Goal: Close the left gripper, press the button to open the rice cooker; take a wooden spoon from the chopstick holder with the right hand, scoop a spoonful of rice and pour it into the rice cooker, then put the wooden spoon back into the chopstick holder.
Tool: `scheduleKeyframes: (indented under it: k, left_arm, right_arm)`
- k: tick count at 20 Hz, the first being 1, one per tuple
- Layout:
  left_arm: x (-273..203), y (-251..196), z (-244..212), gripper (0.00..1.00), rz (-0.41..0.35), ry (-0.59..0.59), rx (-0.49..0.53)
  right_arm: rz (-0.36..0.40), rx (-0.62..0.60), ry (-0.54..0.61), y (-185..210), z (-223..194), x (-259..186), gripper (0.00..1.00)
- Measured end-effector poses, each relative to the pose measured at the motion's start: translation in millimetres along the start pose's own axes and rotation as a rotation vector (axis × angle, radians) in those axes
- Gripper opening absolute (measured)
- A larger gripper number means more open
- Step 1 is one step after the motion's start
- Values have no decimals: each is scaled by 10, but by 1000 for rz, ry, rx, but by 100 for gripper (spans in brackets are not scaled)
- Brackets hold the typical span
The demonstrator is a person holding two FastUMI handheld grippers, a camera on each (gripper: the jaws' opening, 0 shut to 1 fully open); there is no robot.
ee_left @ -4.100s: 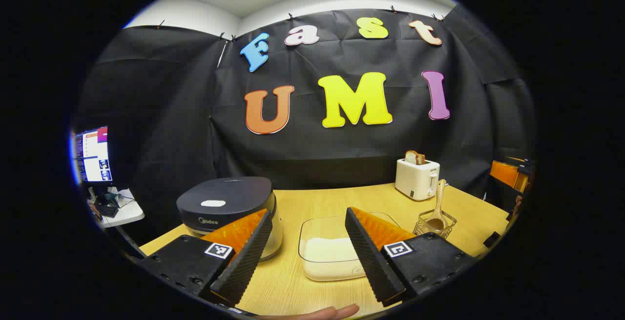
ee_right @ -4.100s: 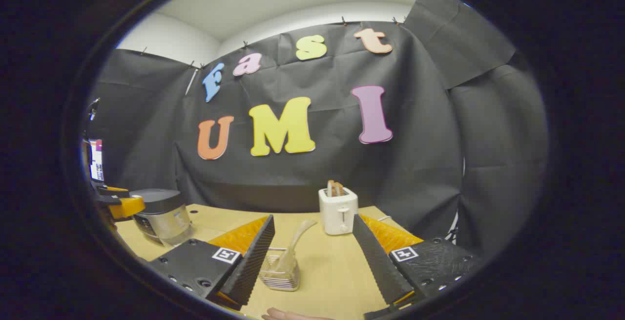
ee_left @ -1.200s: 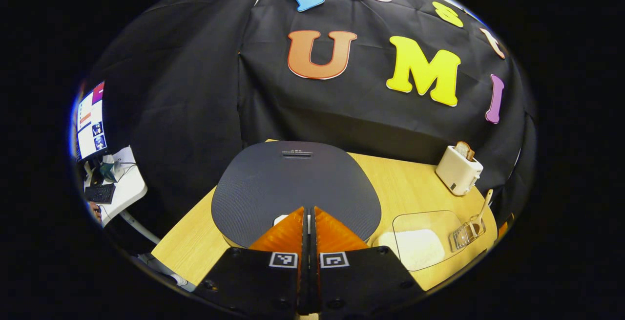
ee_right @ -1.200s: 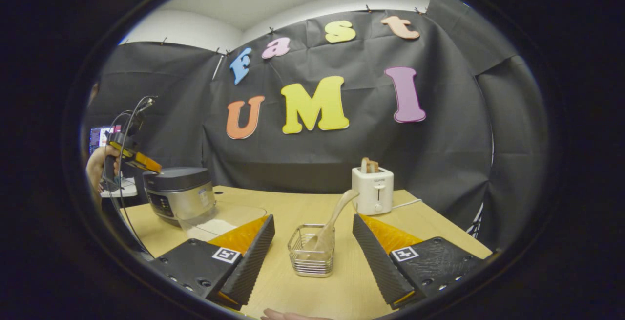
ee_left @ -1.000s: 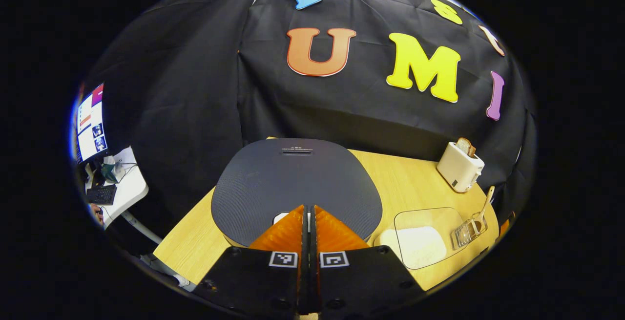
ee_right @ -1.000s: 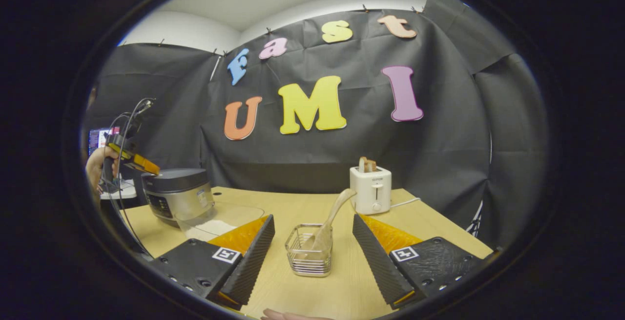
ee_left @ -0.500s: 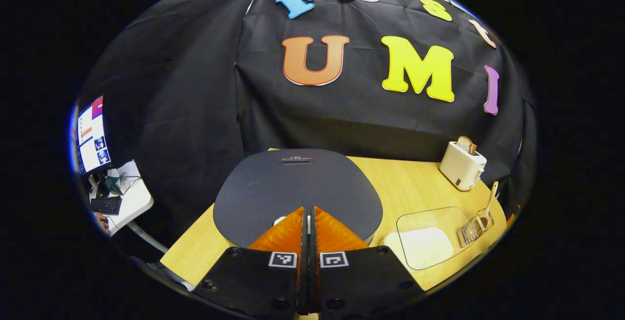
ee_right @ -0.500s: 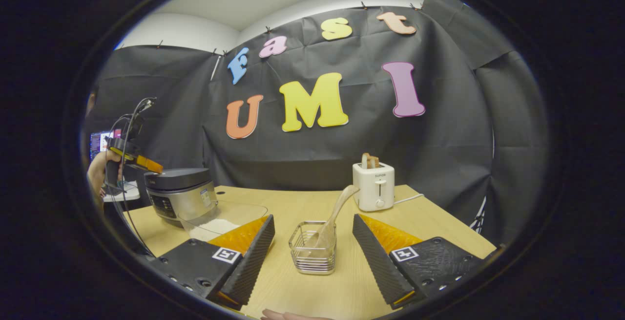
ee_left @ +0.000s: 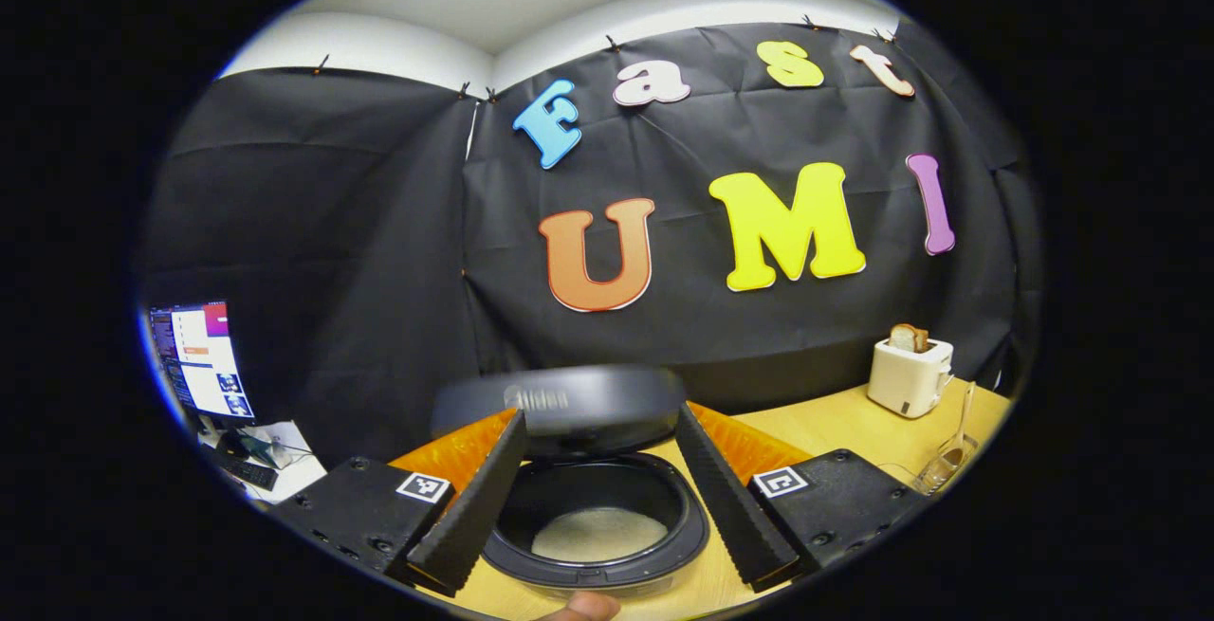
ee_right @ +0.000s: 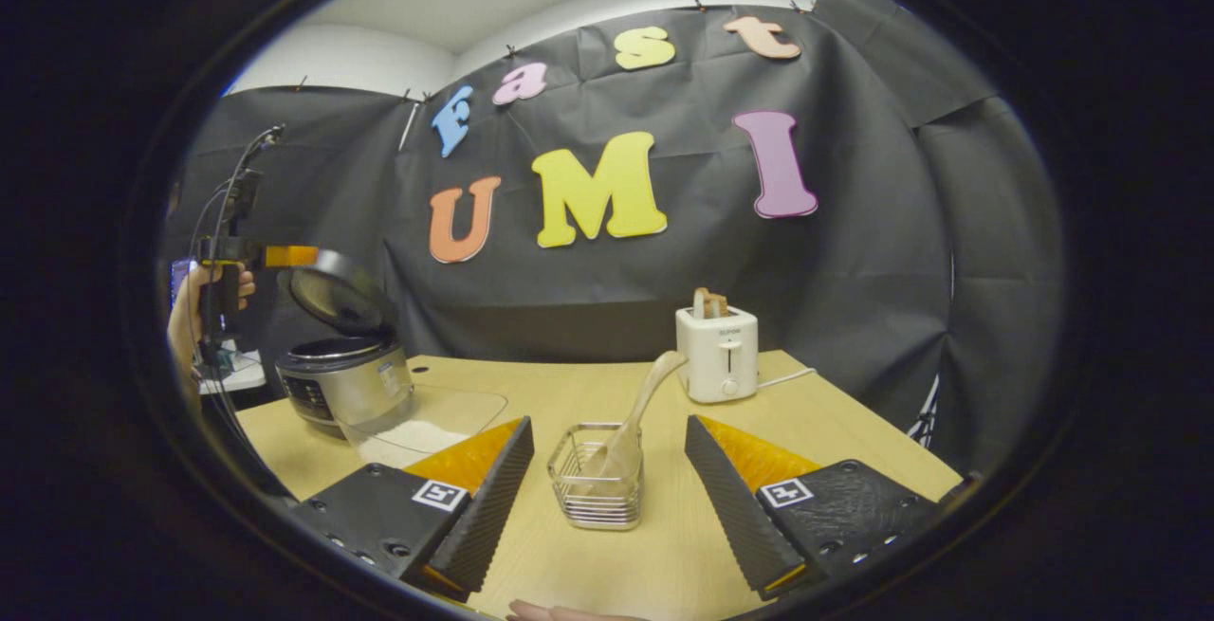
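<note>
- Rice cooker (ee_left: 596,517): stands on the wooden table (ee_right: 664,555). Its lid (ee_left: 560,400) is swung up and leans back over the far rim. The dark inner pot is exposed, with a pale layer of rice at its bottom. In the right gripper view the same cooker (ee_right: 346,384) sits at the table's left end, with its lid (ee_right: 334,291) raised at a slant.
- Left gripper (ee_left: 598,498): hangs above the cooker's near rim. Its jaws are spread wide and hold nothing; the open pot shows between them. In the right gripper view this gripper (ee_right: 256,256) is just beside the raised lid, held by a hand (ee_right: 194,318).
- Right gripper (ee_right: 607,498): hovers low over the table, well to the right of the cooker. Its jaws are parted and empty, and the chopstick holder stands in the gap ahead of them, untouched.
- Chopstick holder (ee_right: 599,479): a wire basket, upright on the table, well right of the cooker.
- Wooden spoon (ee_right: 637,420): stands in the holder, bowl end down, with its handle leaning up and to the right.
- Rice container (ee_right: 417,431): a clear box with white rice in it, just beside the cooker on its right.
- Toaster (ee_right: 718,354): white, with bread in its slots. It is at the far edge of the table, farther right of the cooker than the holder.
- Monitor (ee_left: 201,360): lit, on a side desk off the table, left of the cooker.
</note>
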State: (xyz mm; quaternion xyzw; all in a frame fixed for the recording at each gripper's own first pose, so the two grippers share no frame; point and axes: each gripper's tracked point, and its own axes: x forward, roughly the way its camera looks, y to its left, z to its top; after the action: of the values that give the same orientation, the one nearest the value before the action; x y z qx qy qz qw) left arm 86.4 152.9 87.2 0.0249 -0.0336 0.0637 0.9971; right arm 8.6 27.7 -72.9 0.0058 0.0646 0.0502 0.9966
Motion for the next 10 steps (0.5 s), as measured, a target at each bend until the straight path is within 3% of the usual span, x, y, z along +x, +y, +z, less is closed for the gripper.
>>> scheduleKeyframes:
  k: [2, 5, 6, 10]
  left_arm:
    - [-48, 69, -10, 99, 17, 6, 4]
    - [-129, 103, 12, 99, 18, -2, -4]
    - [-158, 123, -7, 98, 20, 3, -8]
    - [-253, 116, -83, 99, 5, 35, -30]
  right_arm:
    - [-5, 4, 7, -19, -5, 23, 96]
    - [-5, 9, 17, -25, -18, 68, 92]
    - [-5, 11, 21, -22, -15, 88, 96]
    - [-1, 16, 32, -35, 21, 179, 92]
